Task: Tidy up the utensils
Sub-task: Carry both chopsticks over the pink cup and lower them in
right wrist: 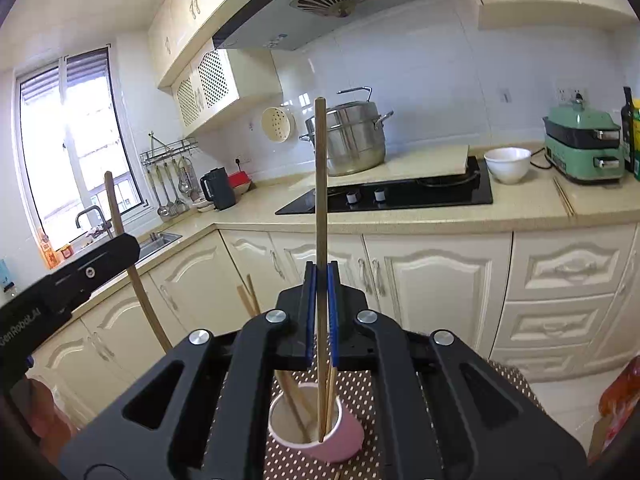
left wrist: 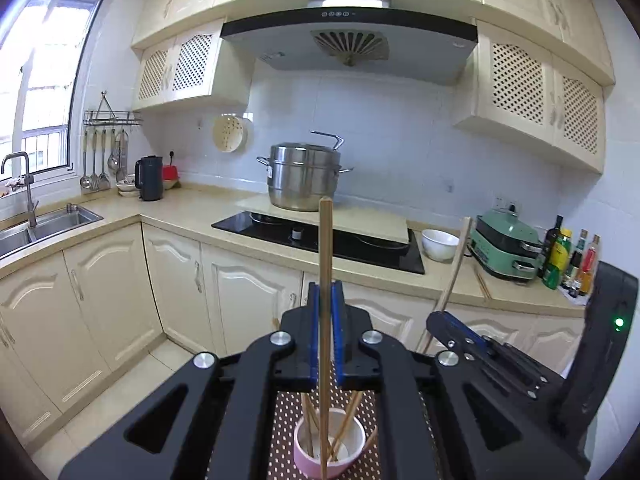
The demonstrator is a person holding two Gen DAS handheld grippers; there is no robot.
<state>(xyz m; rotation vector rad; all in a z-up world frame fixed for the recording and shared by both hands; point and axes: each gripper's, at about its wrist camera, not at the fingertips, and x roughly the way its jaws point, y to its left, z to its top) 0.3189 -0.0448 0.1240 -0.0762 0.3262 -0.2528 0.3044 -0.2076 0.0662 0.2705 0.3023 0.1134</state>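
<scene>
My left gripper (left wrist: 326, 292) is shut on a wooden chopstick (left wrist: 325, 248) held upright; its lower end passes in front of the pink cup (left wrist: 329, 448). My right gripper (right wrist: 321, 272) is shut on another upright chopstick (right wrist: 320, 184) whose lower tip is inside the pink cup (right wrist: 320, 436). The cup holds several other chopsticks and stands on a brown dotted mat (right wrist: 360, 392). The right gripper with its chopstick (left wrist: 454, 272) shows at the right of the left wrist view. The left gripper with its chopstick (right wrist: 120, 232) shows at the left of the right wrist view.
A kitchen counter (right wrist: 520, 204) runs behind, with a black hob (right wrist: 400, 196), a steel steamer pot (right wrist: 352, 136), a white bowl (right wrist: 507, 164), a green cooker (right wrist: 584, 148) and a loose pair of chopsticks (right wrist: 564, 198). A sink (left wrist: 48, 224) is at the left.
</scene>
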